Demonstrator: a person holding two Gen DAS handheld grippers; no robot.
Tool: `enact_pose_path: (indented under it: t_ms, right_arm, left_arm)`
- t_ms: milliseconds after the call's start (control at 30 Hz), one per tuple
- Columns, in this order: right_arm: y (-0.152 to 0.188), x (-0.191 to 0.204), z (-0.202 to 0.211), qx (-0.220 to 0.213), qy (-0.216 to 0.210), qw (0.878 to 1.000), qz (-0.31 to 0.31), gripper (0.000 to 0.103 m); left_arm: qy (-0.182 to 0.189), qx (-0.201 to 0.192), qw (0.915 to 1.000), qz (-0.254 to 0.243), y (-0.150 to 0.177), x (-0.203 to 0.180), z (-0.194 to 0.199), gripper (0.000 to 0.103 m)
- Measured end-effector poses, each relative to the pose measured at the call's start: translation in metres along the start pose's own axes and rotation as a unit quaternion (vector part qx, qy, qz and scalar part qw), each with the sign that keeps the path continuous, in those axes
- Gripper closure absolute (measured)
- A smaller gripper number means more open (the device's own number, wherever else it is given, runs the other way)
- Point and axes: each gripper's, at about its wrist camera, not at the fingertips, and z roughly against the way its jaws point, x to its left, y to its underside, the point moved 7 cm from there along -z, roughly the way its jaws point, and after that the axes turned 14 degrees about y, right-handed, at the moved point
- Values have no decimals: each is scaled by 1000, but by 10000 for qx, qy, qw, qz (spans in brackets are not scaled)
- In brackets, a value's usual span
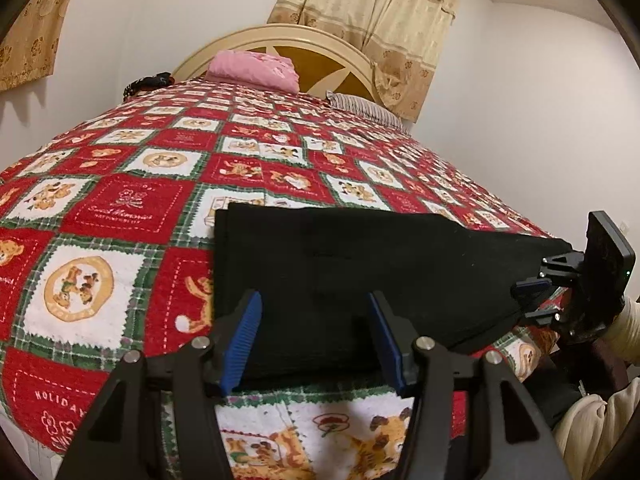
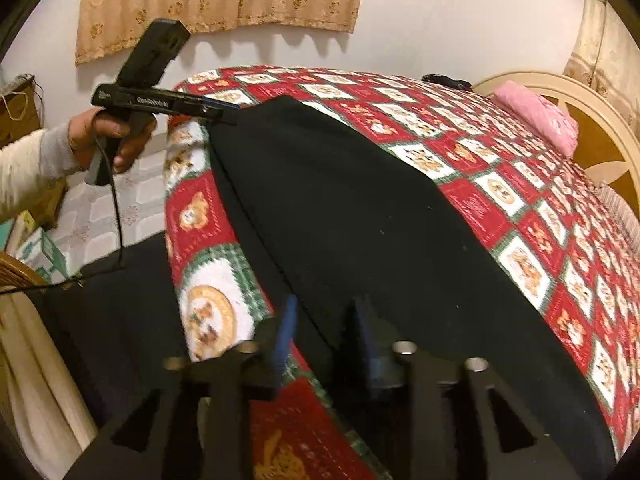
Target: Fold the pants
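One pair of black pants (image 1: 360, 272) is seen folded into a long strip and laid flat near the front edge of one bed, which is covered by one red, white and green patchwork bedspread (image 1: 132, 208) printed with bears. Two grippers are counted, each with two blue-padded fingers. In the left wrist view, the left gripper (image 1: 316, 336) is held over the near end of the strip; its jaws stand apart, the black cloth is seen between them, and the pads are not pressed on it. At the right edge of that view the right gripper (image 1: 532, 300) is found at the other end of the strip, and whether it touches the cloth there cannot be told. In the right wrist view, the right gripper's jaws are seen parted, with the edge of the pants between them and no clamping visible. At the head of the bed one pink folded cloth (image 1: 256, 68) is placed before one cream headboard (image 1: 348, 52). Two beige curtains (image 1: 368, 12) are hung on the white walls.
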Motion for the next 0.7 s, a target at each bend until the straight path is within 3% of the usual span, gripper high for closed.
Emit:
enact_pose_path:
  t_ms: [267,433,500,600,700]
  right_arm:
    - [-10,2,-8,-49,-76,9999,-125,64]
    - [-11,6,-17,26,155,9999,39,64]
    - [-10,10,-18,-9,194,9997,143,69]
    - [-13,13,-14,-24,118,9998,145,97]
    - [-18,14,-6,-86,12,9999,134,99]
  left_arm:
    - [32,-38,10000,3,0,0,0,46]
    - [53,-76,10000,33,1,0,0,46]
    - [60,-73,9999,43,1,0,1,46]
    - [75,-58,9999,62,0,0,1,46]
    - [82,-44,9999,91,0,0,3,46]
